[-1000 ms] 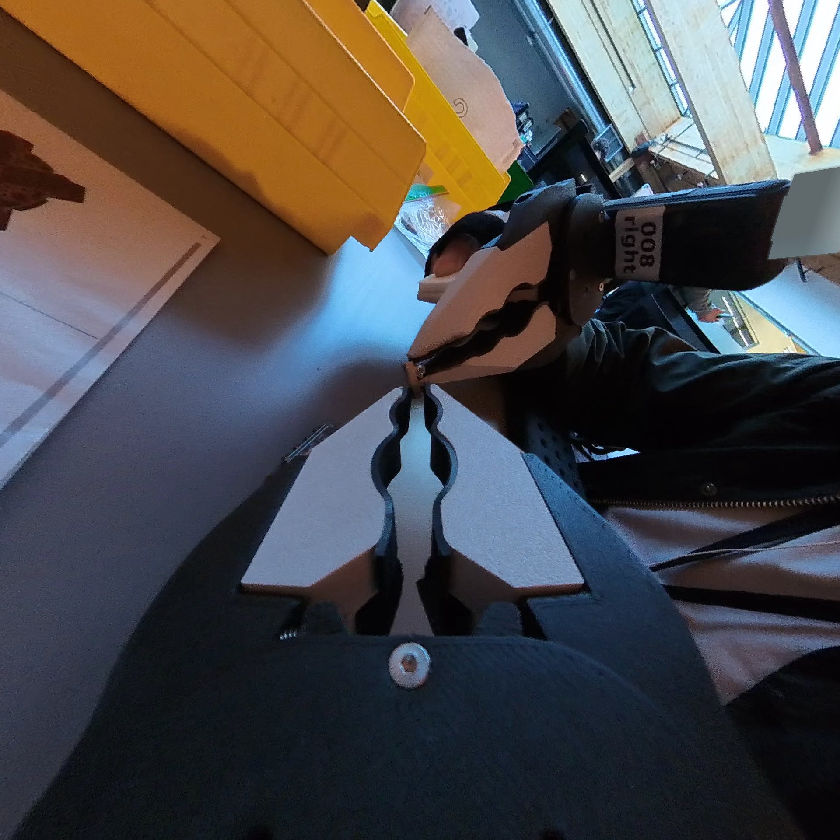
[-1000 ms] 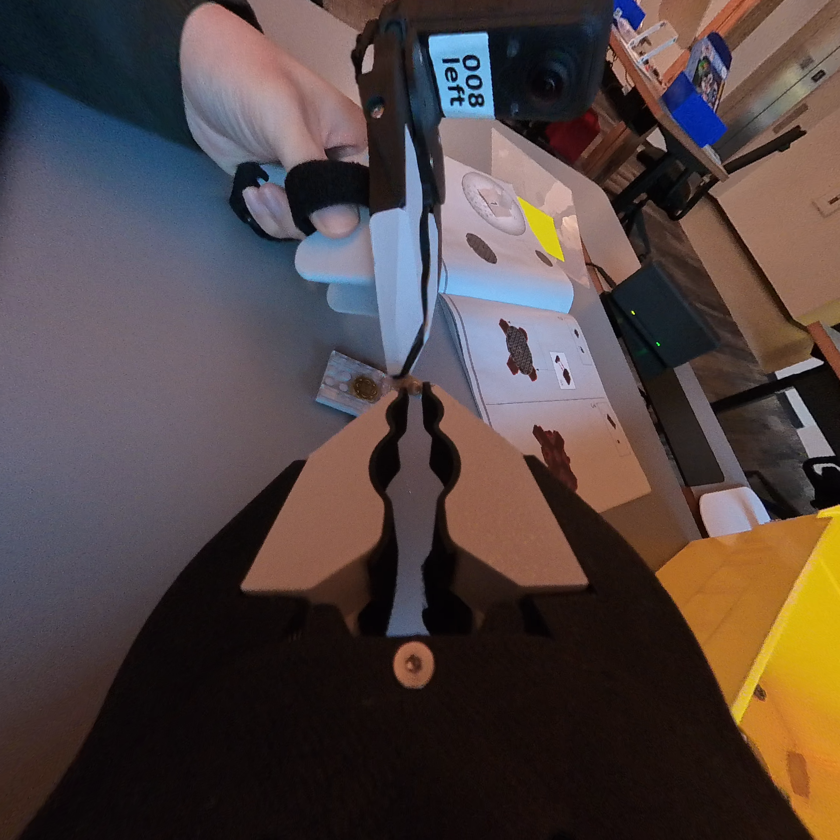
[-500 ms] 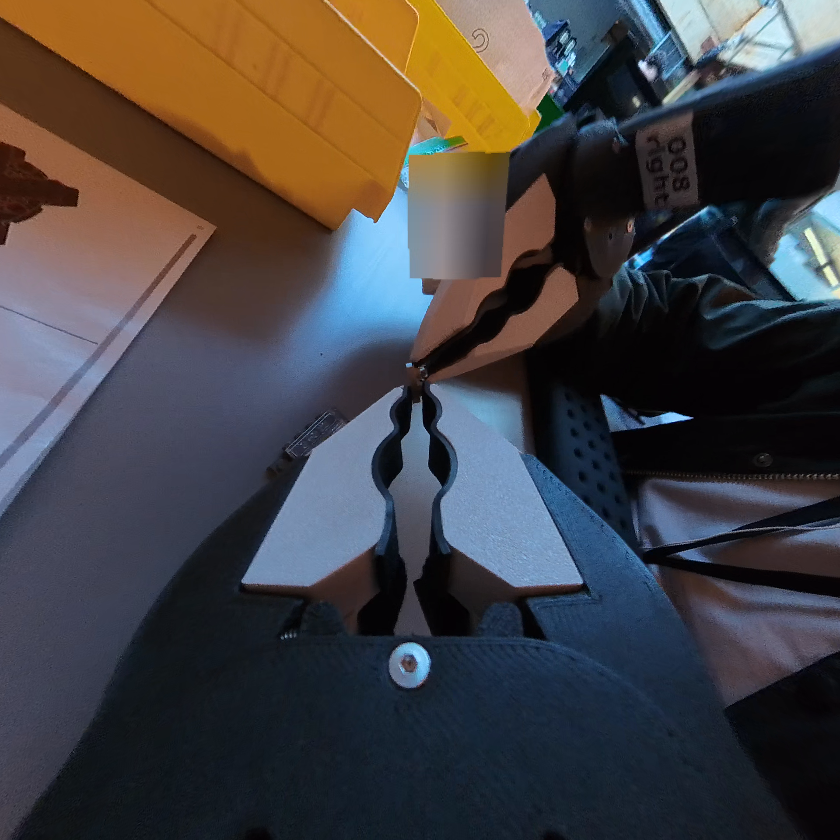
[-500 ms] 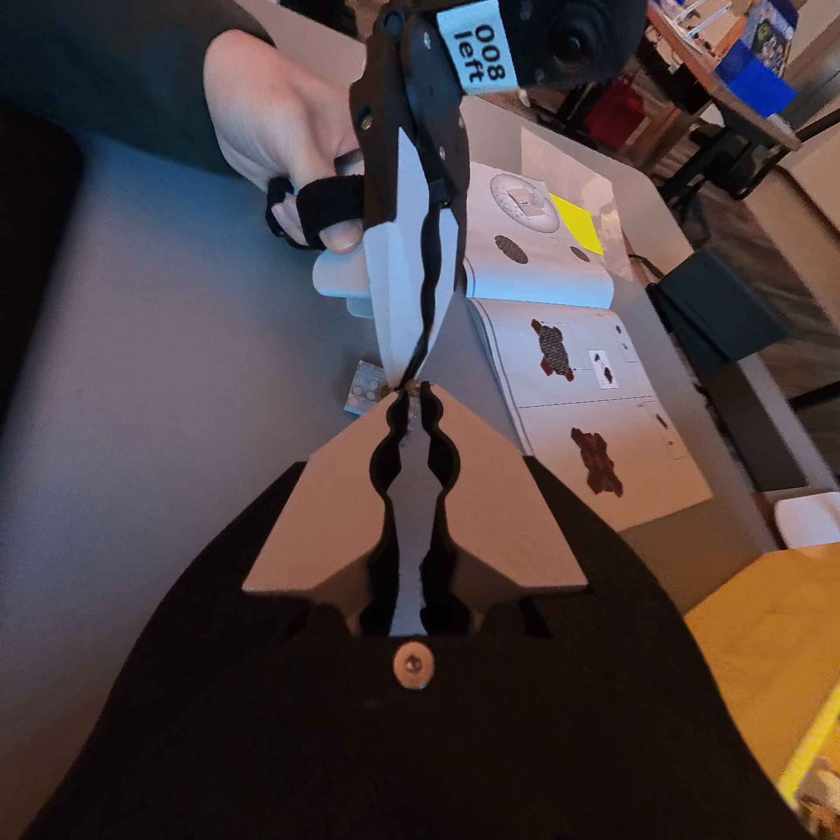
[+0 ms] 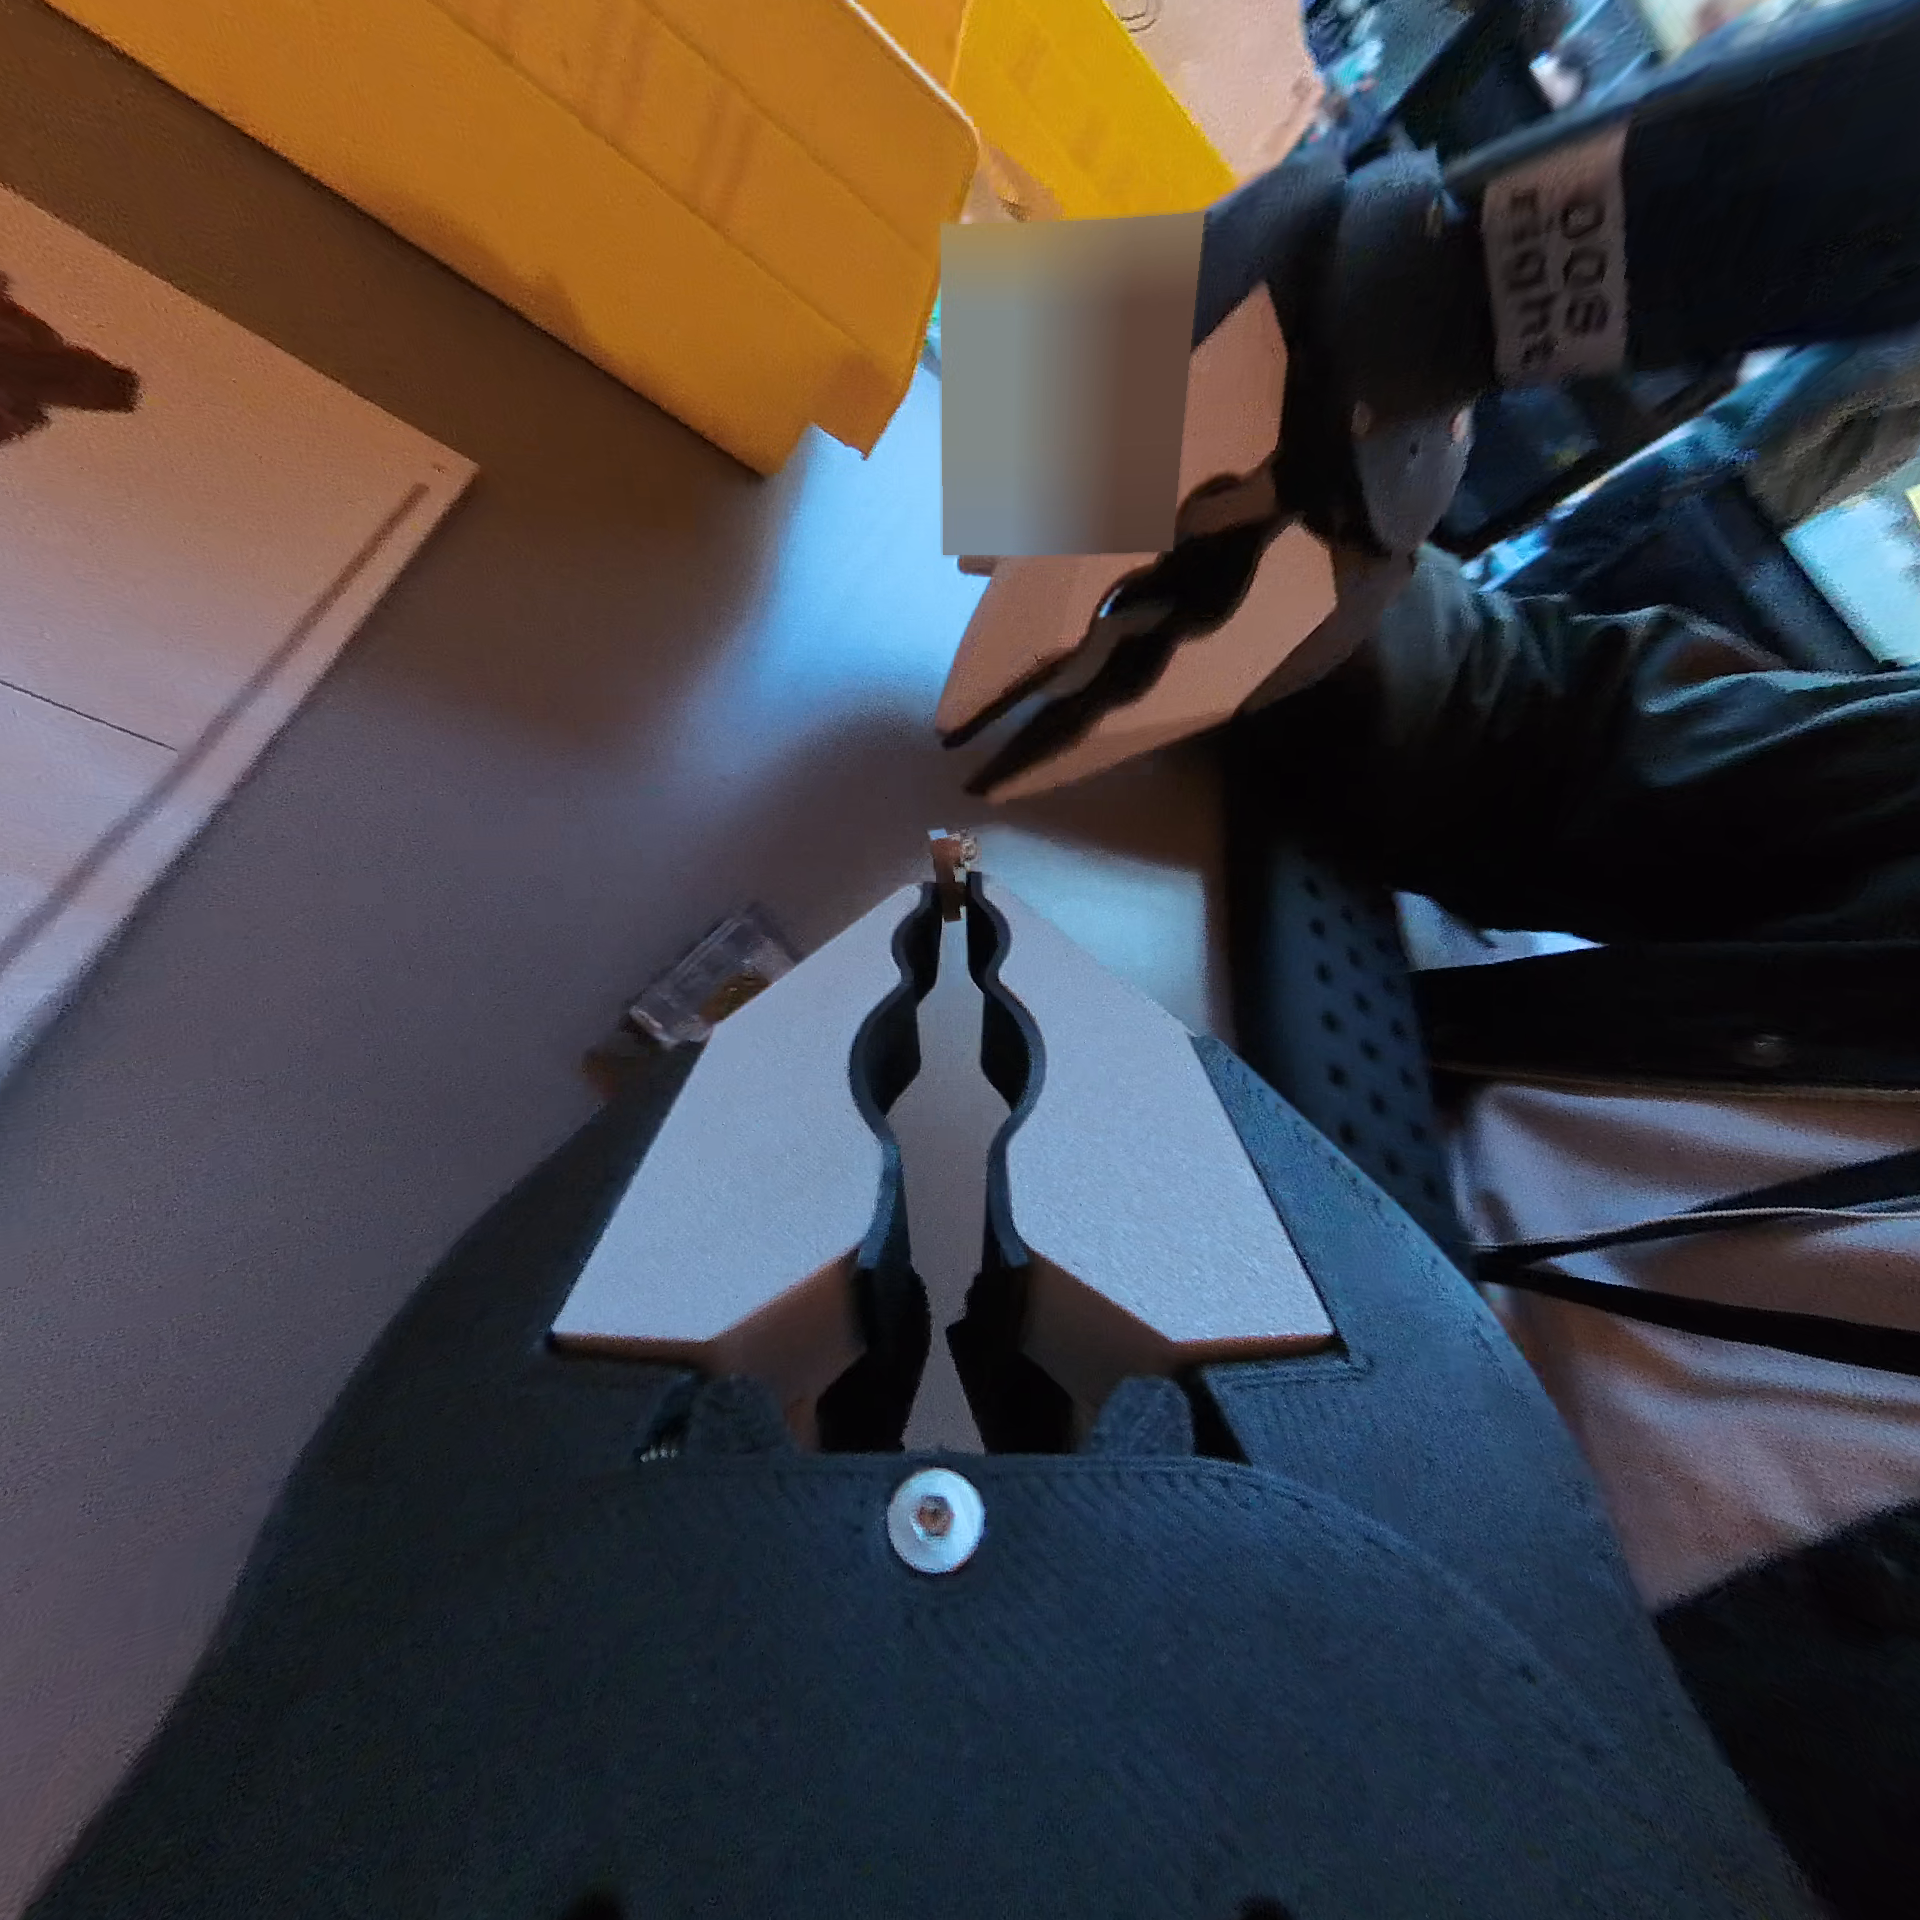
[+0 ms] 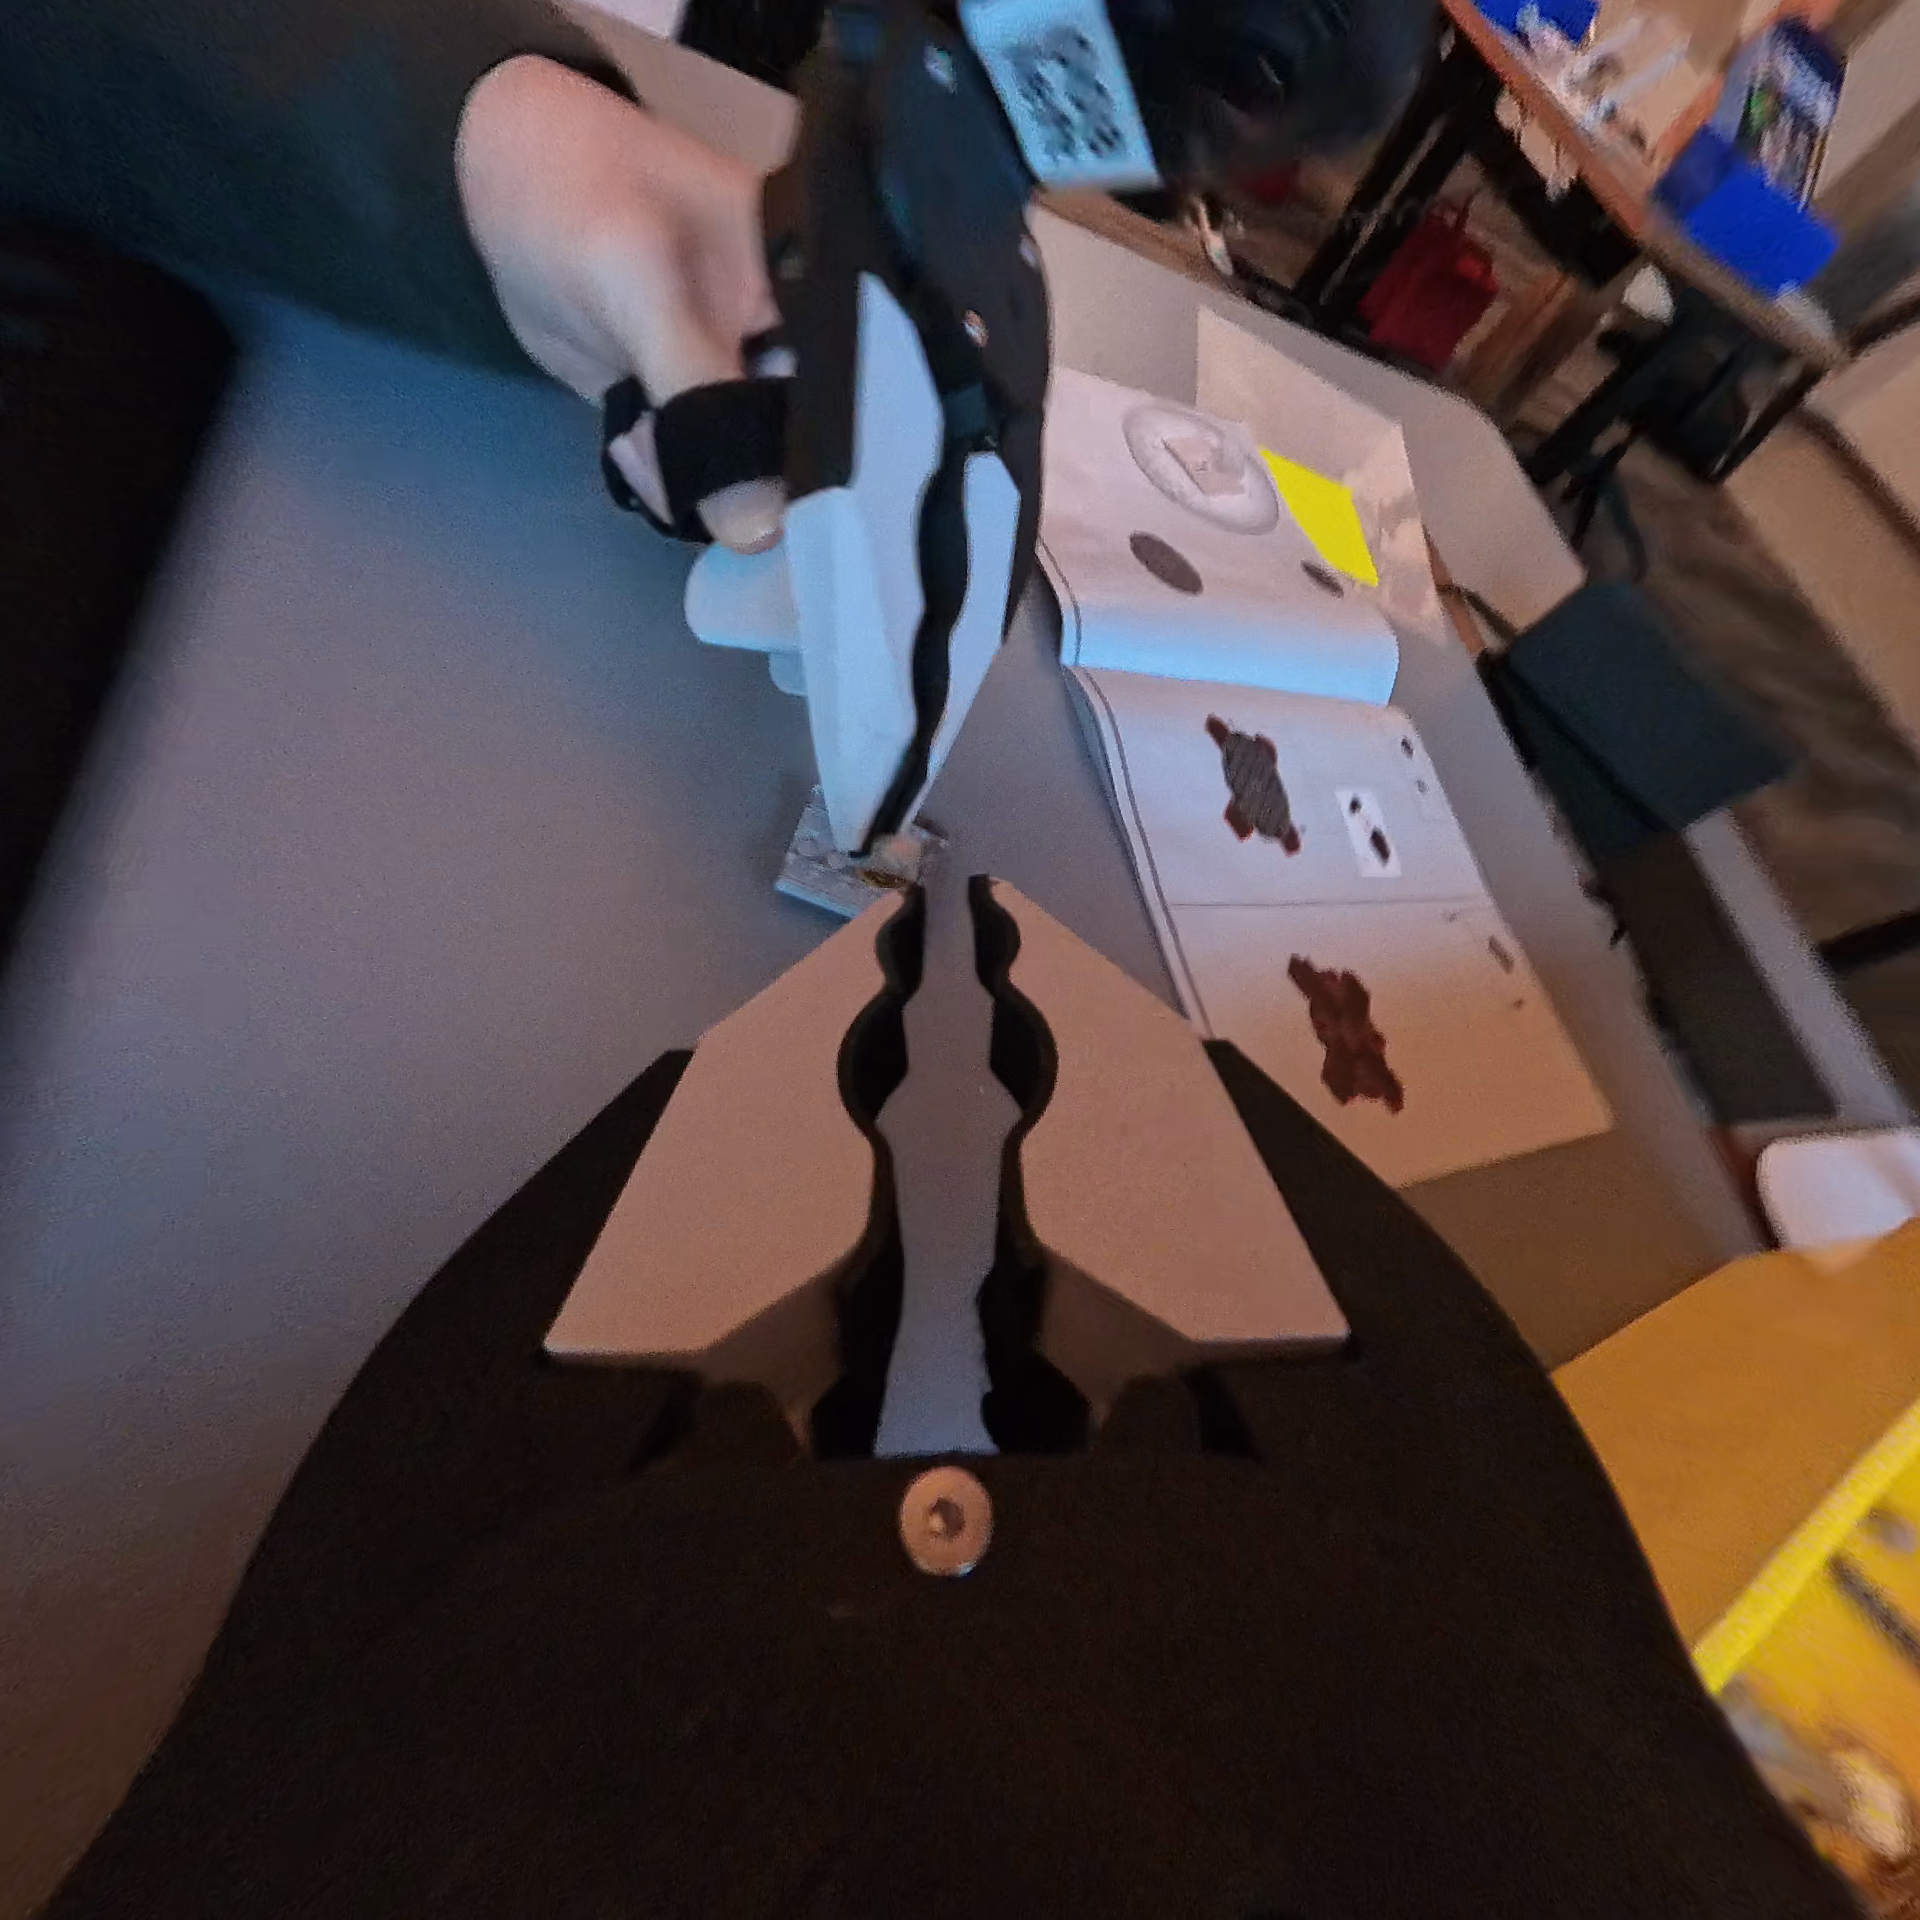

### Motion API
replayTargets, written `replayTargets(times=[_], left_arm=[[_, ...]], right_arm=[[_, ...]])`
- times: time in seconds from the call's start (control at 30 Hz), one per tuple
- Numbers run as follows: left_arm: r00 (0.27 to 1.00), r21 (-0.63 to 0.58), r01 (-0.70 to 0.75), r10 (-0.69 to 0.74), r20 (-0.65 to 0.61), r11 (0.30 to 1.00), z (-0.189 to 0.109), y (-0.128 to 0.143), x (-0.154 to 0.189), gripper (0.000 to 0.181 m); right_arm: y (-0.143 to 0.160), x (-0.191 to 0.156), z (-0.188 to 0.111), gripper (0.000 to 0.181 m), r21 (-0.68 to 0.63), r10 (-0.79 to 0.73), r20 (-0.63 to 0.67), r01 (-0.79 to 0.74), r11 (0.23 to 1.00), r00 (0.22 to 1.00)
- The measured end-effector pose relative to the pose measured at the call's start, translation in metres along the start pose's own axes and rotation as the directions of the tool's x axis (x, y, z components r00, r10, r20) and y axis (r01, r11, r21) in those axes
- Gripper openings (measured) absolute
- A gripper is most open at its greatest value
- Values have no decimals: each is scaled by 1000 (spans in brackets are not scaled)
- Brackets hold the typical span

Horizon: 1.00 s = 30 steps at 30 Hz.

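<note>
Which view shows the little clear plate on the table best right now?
The right wrist view: the clear studded plate lies face-up just beyond the left gripper. The left wrist view catches only its blurred edge, partly behind that gripper's finger.

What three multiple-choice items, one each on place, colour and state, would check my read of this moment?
1. Where is the clear plate? A on the floor; B on the table, by the left gripper; C on a chair.
2. What colour are the bins? A yellow; B green; C red.
3. How are the right gripper jaws? A clamped on the plate; B slightly apart, empty; C shut on a pen.
Answers: B, it lies on the grey top; A, both are yellow; B, a bare gap shows between them.
</note>
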<state>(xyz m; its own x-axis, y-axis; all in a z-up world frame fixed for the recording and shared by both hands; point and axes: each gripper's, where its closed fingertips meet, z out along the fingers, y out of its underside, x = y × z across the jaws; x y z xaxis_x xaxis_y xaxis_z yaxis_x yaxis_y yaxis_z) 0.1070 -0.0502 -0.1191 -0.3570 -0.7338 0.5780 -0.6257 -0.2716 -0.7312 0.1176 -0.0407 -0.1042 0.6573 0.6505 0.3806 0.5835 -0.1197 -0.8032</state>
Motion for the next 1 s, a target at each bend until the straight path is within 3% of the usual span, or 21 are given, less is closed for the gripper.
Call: replayTargets(times=[0.17,0.43,0.57,0.87,1.0], left_arm=[[988,-132,111,-123,-93,985,5,21,6,3],[989,-306,39,-81,-125,951,11,49,17,3],[989,-324,19,-66,-135,946,10,52,19,3],[982,-306,22,-79,-174,952,6,48,23,3],[980,-315,12,-74,-187,949,6,48,26,3]], right_arm=[[-2,-29,5,17,-29,-202,69,204,979,977],[7,-61,14,14,-102,-344,176,365,925,922],[13,-68,15,13,-128,-345,218,377,917,913],[10,-60,16,12,-135,-370,165,393,910,914],[13,-63,16,3,-135,-362,182,388,912,914]])
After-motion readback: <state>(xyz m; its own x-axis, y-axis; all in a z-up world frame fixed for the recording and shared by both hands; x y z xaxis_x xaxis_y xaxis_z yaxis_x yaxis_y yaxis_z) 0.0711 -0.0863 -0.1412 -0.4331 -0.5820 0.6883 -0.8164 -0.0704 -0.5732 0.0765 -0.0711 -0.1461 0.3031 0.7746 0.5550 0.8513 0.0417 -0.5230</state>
